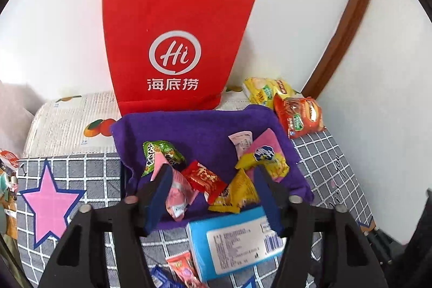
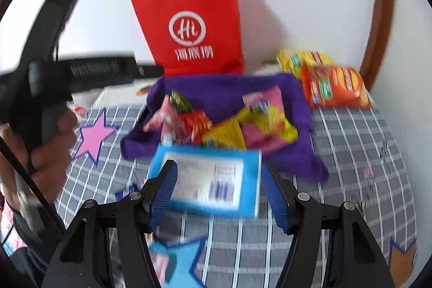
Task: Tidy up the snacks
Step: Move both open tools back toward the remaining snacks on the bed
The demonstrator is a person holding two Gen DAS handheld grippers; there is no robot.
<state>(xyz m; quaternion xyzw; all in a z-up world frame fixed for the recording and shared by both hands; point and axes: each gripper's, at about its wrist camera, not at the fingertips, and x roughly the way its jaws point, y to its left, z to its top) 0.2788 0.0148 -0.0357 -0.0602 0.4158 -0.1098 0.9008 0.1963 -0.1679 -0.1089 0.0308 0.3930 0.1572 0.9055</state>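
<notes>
A purple cloth lies on the checked bedcover and carries several small snack packets: green, red, pink and yellow. A blue flat pack with a white label lies just in front of the cloth. A red paper bag stands upright behind the cloth. My left gripper is open above the cloth's near edge, empty. My right gripper is open and empty over the blue pack. The cloth and bag also show in the right wrist view.
Yellow and orange biscuit packs lie at the back right by the wall. A pink star marks the cover at left. More small packets lie at the near edge. The left hand-held gripper body fills the right view's left side.
</notes>
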